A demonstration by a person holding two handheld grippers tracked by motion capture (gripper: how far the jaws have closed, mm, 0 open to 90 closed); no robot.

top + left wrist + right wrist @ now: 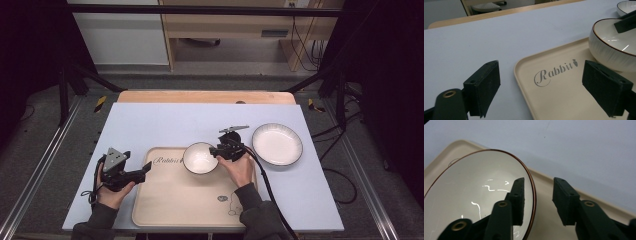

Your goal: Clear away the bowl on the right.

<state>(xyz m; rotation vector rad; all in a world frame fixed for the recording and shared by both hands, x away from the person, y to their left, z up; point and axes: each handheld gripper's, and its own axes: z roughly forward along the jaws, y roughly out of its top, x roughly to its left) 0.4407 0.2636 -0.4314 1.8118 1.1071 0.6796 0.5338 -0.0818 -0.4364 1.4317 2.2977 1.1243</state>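
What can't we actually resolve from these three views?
- Contact between the right gripper and the bowl: its jaws straddle the rim with a gap; touch unclear.
- Bowl base in the right gripper view: hidden by the bowl's own wall, so whether it is resting on the tray or lifted can't be told.
- Tray's bear print in the high view: too small.
- Plate: cut off by the frame edge in the left gripper view.

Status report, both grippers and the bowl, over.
Right gripper open, fingers astride bowl rim. Left gripper open, idle at tray edge. Plate off to the right.

Dim, soft frames; overhead glare streaks the bowl [479, 195], jaws perhaps blurred
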